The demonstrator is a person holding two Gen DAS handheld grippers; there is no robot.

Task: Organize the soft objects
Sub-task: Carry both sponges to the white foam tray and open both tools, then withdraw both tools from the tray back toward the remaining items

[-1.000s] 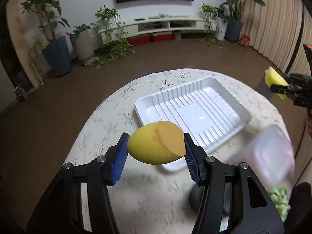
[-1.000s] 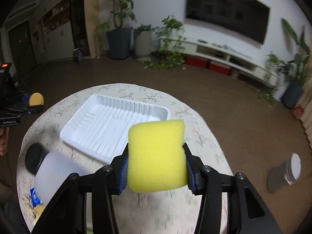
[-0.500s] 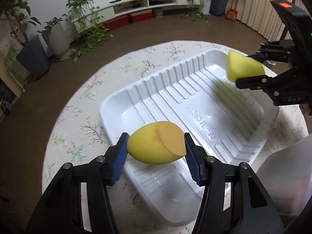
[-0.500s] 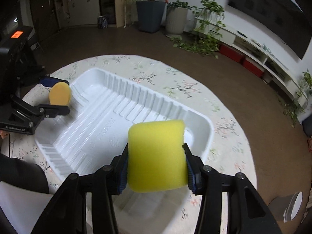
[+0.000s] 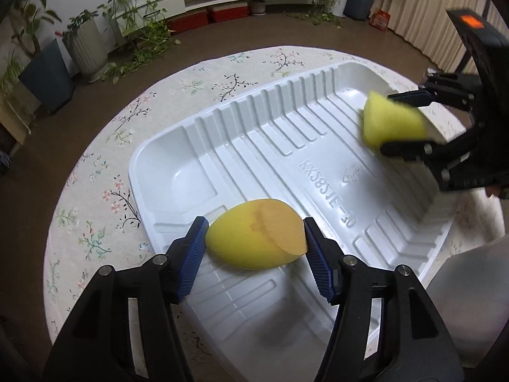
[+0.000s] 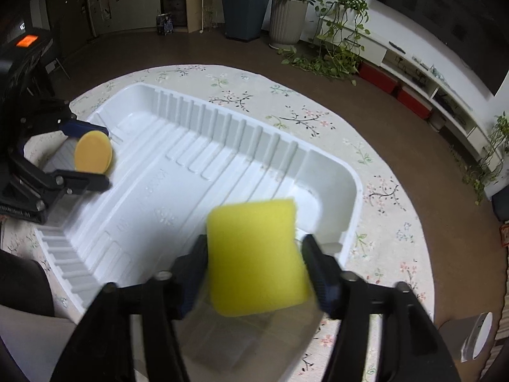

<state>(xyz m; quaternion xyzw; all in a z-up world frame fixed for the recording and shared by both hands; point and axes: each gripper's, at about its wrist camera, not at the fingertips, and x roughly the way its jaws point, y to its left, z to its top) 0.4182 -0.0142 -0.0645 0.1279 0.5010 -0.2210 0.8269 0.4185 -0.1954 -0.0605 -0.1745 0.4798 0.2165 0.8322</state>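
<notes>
Sponges hang over the empty white tray (image 5: 203,146): your left gripper (image 5: 256,246) and right gripper (image 6: 254,259), jaws just opening, are releasing the egg-shaped sponge (image 5: 254,238) and square sponge (image 6: 254,254); neither rests inside yet

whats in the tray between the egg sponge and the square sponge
Nothing: both wrist views show only bare ribbed tray floor between the egg sponge and the square sponge.

Left wrist: close, steeply down over white tray (image 5: 178,146)
Right wrist: same — opposite end
Shared: tray (image 6: 346,172), table

Both claws lowered over tray (image 5: 197,133), jaws just opening, sponges apparently loosening.
</notes>
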